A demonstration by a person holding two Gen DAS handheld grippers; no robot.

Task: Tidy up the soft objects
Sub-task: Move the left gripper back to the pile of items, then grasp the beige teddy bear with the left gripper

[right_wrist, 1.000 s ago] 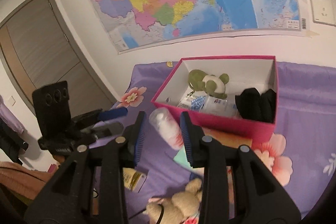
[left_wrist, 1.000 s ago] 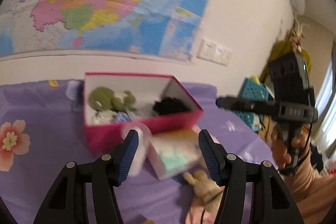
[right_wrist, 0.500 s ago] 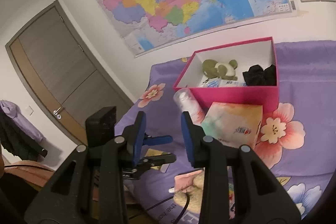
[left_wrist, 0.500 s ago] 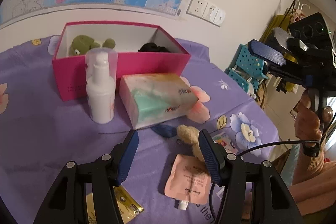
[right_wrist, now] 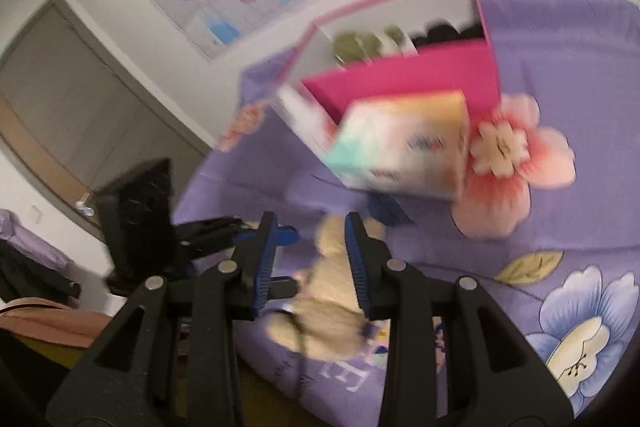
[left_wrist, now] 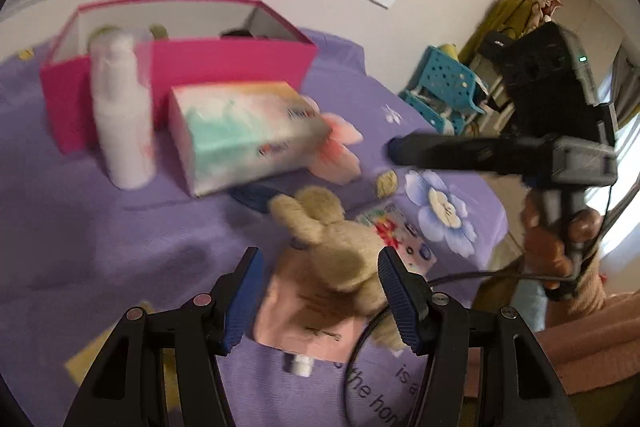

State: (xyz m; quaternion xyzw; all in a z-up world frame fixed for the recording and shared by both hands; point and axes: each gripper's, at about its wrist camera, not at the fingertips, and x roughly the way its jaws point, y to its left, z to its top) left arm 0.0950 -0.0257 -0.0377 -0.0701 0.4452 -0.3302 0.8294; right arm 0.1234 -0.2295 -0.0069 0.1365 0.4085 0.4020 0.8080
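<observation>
Left gripper [left_wrist: 320,297] and right gripper [right_wrist: 310,263] tilt downward, both open, over plush rabbit [left_wrist: 340,247].

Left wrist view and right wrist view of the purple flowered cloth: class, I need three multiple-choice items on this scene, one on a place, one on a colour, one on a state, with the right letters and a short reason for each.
1. Where does the tissue pack lie?
A. Inside the box
B. On the cloth in front of the box
C. On the plush rabbit

2. What colour is the outside of the open box?
A. Pink
B. Blue
C. Yellow

3. How does the left claw stand to the plush rabbit?
A. Shut on it, lifted clear
B. Open, with the rabbit between its fingers
C. Shut on the white bottle

Answers:
1 B: the pack rests on the purple cloth against the box's front wall.
2 A: its front wall is bright pink.
3 B: both blue pads stand apart from the fur, and the rabbit lies on the cloth, partly over a pink pouch.
</observation>
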